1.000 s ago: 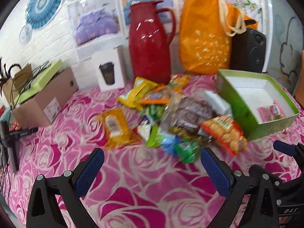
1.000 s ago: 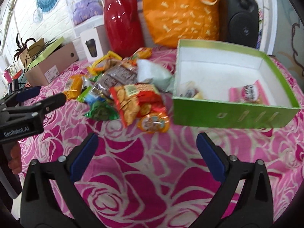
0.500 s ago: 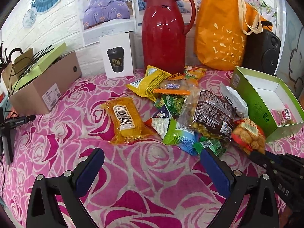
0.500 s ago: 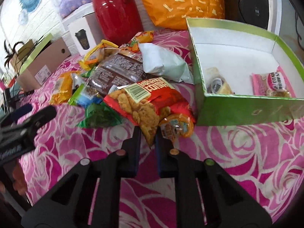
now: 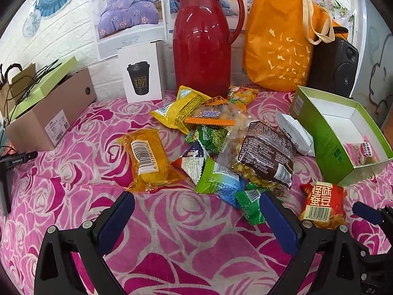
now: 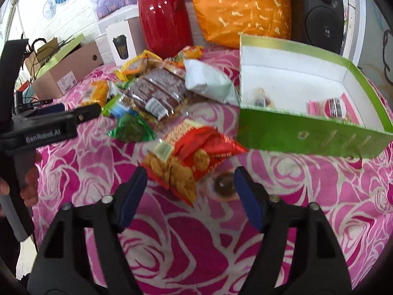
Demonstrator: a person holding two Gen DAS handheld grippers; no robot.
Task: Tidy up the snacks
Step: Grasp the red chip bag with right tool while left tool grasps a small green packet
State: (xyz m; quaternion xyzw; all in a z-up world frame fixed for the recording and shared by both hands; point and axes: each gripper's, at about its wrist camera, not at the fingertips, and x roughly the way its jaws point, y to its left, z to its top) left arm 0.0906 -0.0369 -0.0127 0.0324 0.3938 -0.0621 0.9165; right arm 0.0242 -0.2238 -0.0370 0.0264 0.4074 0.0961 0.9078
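A pile of snack packets (image 5: 221,147) lies on the pink rose-print cloth. Apart from it, a red snack bag (image 6: 191,159) lies with its near end between my right gripper's (image 6: 190,194) fingers. The jaws are opening and the pads stand clear of the bag. A small round jelly cup (image 6: 223,184) sits beside the right pad. The green box (image 6: 307,137) to the right holds a pink packet (image 6: 336,105) and another small snack. My left gripper (image 5: 196,221) hangs open over bare cloth just short of the pile. The red bag (image 5: 321,204) is at its right.
At the back stand a red thermos jug (image 5: 201,41), an orange tote bag (image 5: 280,41), a black speaker (image 5: 336,66) and a white cup carton (image 5: 142,73). A brown cardboard box (image 5: 49,113) is at the left. A hand (image 6: 27,182) holds the left gripper's handle.
My right gripper went from wide open to shut beside the red bag, and now stands apart again. The red bag has come away from the pile and turned over. The left view moved closer to the pile.
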